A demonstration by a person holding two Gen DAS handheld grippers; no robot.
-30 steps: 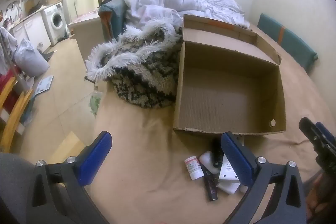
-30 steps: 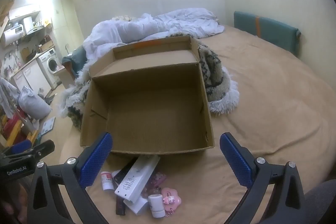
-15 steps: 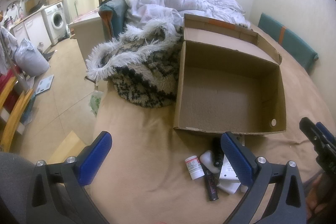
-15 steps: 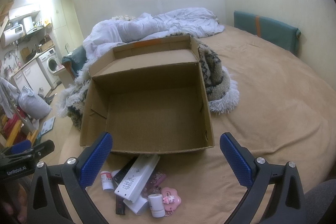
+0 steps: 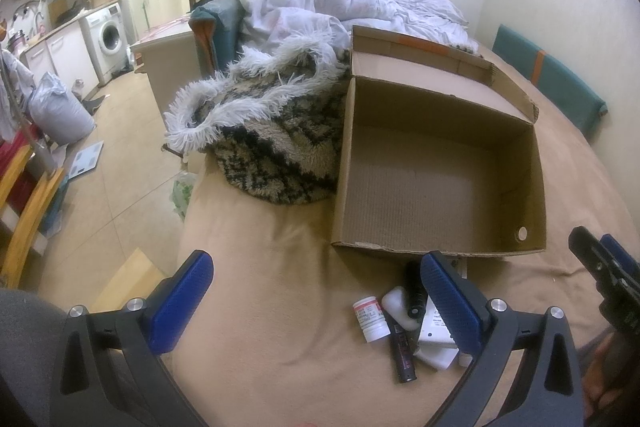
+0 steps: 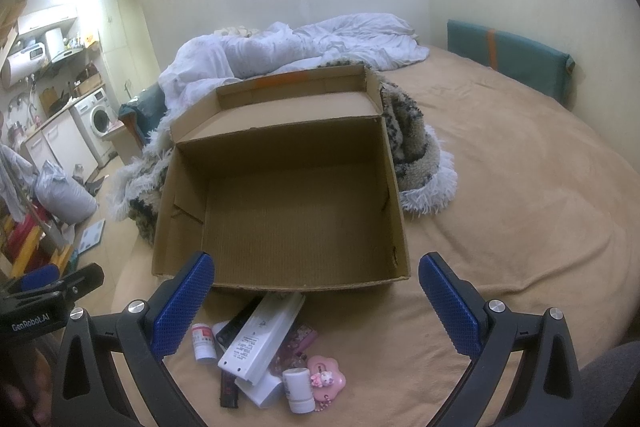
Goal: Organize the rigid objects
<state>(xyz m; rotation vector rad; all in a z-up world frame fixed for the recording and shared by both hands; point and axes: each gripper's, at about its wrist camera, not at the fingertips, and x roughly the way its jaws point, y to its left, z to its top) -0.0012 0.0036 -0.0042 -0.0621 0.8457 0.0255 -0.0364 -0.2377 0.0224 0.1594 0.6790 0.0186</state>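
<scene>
An empty cardboard box point(image 5: 436, 183) point(image 6: 288, 203) lies open on the tan bed cover. In front of its near wall sits a small pile: a white pill bottle with a red label point(image 5: 370, 319) point(image 6: 203, 341), a long white box point(image 6: 262, 337), a black tube point(image 5: 404, 353), a pink flower-shaped case point(image 6: 326, 379) and a small white jar point(image 6: 298, 389). My left gripper point(image 5: 316, 307) hovers open just left of the pile. My right gripper point(image 6: 316, 307) hangs open above the pile. Neither holds anything.
A shaggy black-and-cream blanket point(image 5: 272, 131) with a white fringe lies against the box's left and far side. Crumpled white bedding point(image 6: 288, 51) is behind it. The bed's edge point(image 5: 188, 203) drops to the floor on the left. A teal cushion point(image 6: 508, 55) leans on the right wall.
Both views have barely shifted; the box and pile stay where they were. Both grippers remain open.
</scene>
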